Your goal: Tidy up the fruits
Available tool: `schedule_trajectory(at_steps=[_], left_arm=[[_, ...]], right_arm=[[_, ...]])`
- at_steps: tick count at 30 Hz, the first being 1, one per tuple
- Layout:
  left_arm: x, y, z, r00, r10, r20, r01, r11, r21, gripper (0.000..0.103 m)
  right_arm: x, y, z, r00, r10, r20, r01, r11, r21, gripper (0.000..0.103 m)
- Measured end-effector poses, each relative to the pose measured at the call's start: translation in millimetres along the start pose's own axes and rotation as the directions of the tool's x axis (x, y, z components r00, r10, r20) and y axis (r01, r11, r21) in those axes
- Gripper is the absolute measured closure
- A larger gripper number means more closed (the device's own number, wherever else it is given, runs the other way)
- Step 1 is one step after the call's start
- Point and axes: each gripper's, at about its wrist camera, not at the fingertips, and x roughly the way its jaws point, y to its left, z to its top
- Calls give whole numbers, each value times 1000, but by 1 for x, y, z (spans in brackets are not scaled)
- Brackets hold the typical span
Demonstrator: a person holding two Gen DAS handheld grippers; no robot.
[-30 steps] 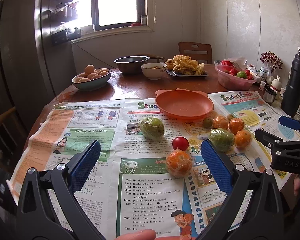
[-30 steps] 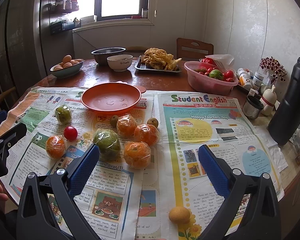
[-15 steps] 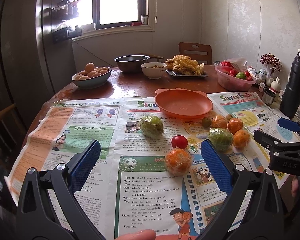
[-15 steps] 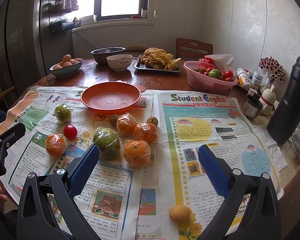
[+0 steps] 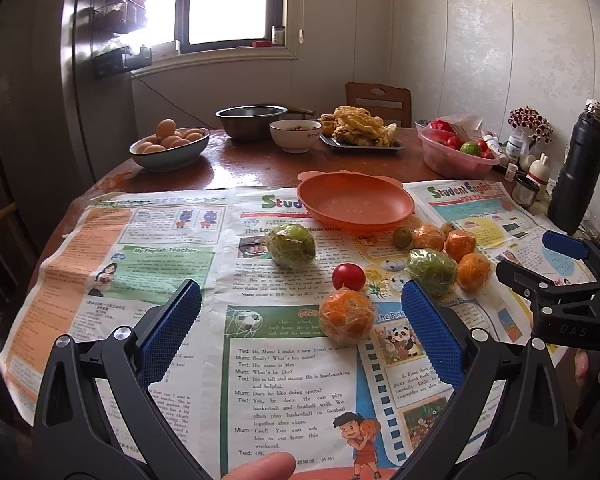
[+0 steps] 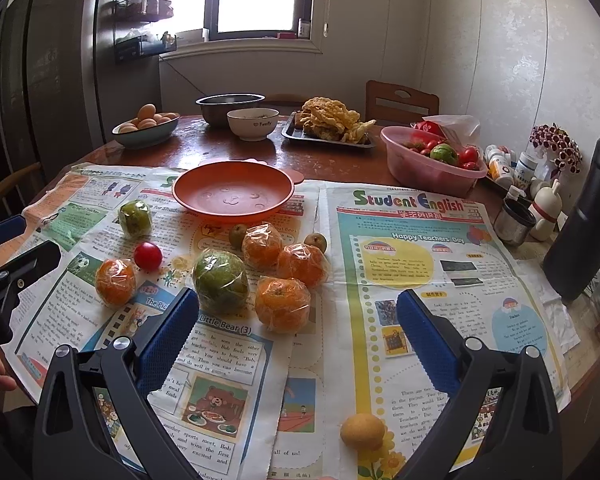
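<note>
An empty orange plate (image 5: 356,204) (image 6: 232,196) sits on newspaper mid-table. In front of it lie wrapped oranges (image 6: 283,309), wrapped green fruits (image 6: 220,282) (image 5: 292,245), a red tomato (image 5: 348,276) (image 6: 147,255), small brownish fruits (image 6: 315,241) and a yellow fruit (image 6: 362,430) near the front edge. My left gripper (image 5: 300,330) is open and empty, with a wrapped orange (image 5: 347,317) between its fingers and farther off. My right gripper (image 6: 298,326) is open and empty, just short of the fruit cluster; it also shows in the left wrist view (image 5: 556,280).
At the back stand a bowl of eggs (image 5: 169,147), a steel bowl (image 5: 250,121), a white bowl (image 6: 253,123), a tray of fried food (image 6: 328,128) and a pink tub of tomatoes (image 6: 432,160). A black flask (image 6: 588,220), a cup and small bottles stand at the right.
Both grippers have shifted only slightly; the view has drifted a little. No fruit has moved and both stay open.
</note>
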Motion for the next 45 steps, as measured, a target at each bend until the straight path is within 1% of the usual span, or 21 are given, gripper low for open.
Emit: schedule_trajectory(at_steps=[6, 11, 14, 16, 20, 22, 23, 25, 27, 30, 36, 38, 41, 43, 45], left_arm=[[0, -4, 0, 999, -45, 0, 45, 999, 6, 8], [7, -5, -2, 998, -48, -51, 48, 999, -10, 8], [11, -7, -3, 995, -53, -83, 53, 999, 2, 8], [12, -8, -5, 994, -63, -86, 64, 998, 15, 8], [10, -8, -4, 987, -145, -74, 146, 989, 15, 8], [8, -7, -3, 983, -175, -52, 175, 984, 6, 8], [7, -8, -2, 983, -178, -43, 179, 984, 5, 8], [6, -8, -1, 984, -178, -31, 178, 984, 9, 9], [7, -10, 1, 987, -157, -33, 158, 987, 24, 8], [10, -11, 1, 995, -88, -55, 91, 995, 45, 8], [14, 3, 1, 996, -56, -71, 55, 998, -20, 8], [15, 5, -1, 996, -54, -76, 53, 998, -18, 8], [19, 3, -3, 995, -58, -87, 59, 998, 12, 9], [21, 3, -4, 992, -94, -84, 95, 995, 6, 9], [23, 4, -5, 991, -123, -61, 122, 992, -15, 9]], right_arm=[[3, -3, -1, 1000, 7, -5, -7, 1000, 15, 4], [5, -2, -3, 1000, 12, -10, -12, 1000, 9, 4], [6, -1, -5, 1000, 24, -6, -24, 1000, 2, 4], [6, -1, -6, 999, 38, 1, -38, 999, -4, 4], [6, -2, -7, 999, 46, 17, -45, 998, -35, 4], [6, -2, -7, 999, 44, 20, -43, 998, -47, 4], [6, -2, -7, 999, 42, 19, -41, 998, -49, 4], [7, -2, -6, 999, 41, 17, -41, 998, -47, 4], [9, -3, -6, 999, 42, 10, -41, 998, -42, 4], [12, -3, -6, 999, 40, 3, -40, 998, -40, 4], [14, -2, -9, 998, 63, -1, -63, 996, -61, 4], [15, -1, -9, 997, 73, 1, -72, 994, -80, 4], [19, 0, -10, 997, 79, 8, -78, 991, -113, 4], [22, -1, -9, 994, 106, 1, -106, 988, -114, 4], [26, -3, -9, 990, 140, -9, -140, 985, -105, 4]])
